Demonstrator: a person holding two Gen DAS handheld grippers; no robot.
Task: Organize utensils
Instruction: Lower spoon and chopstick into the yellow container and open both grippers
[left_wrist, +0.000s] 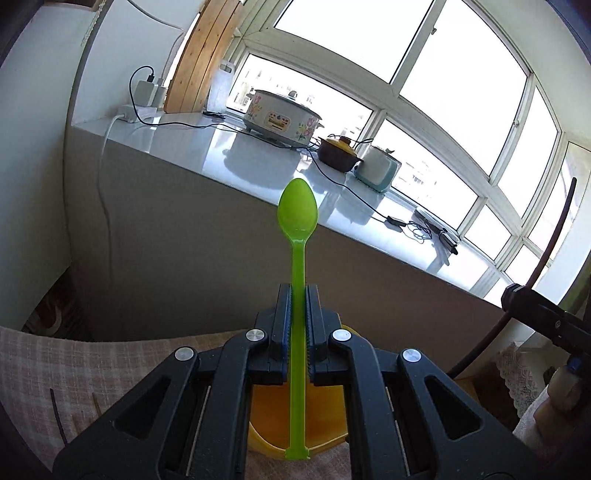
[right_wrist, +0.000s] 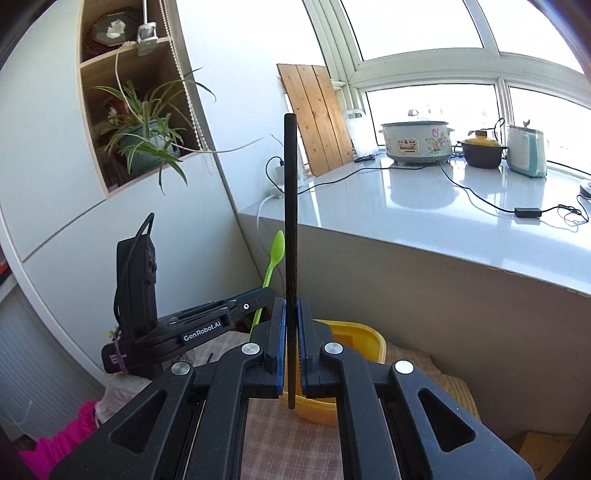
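My left gripper (left_wrist: 297, 290) is shut on the handle of a green plastic spoon (left_wrist: 297, 210), whose bowl points up and away. Below it sits a yellow container (left_wrist: 295, 417) on a checked cloth. My right gripper (right_wrist: 291, 304) is shut on a black chopstick (right_wrist: 290, 192) that stands upright between the pads. In the right wrist view the left gripper (right_wrist: 264, 293) reaches in from the left with the green spoon (right_wrist: 275, 251), and both grippers hover above the yellow container (right_wrist: 364, 338). The right gripper's body shows at the right edge of the left wrist view, with the chopstick (left_wrist: 554, 236).
A white counter (right_wrist: 406, 206) under the window carries a flowered cooker (right_wrist: 417, 142), a brown pot (right_wrist: 482, 149), a pale blue kettle (right_wrist: 526, 149) and loose cables. A wooden board (right_wrist: 314, 118) leans at its left end. A plant (right_wrist: 147, 136) sits in a wall niche. Checked cloth (left_wrist: 74, 373) covers the table.
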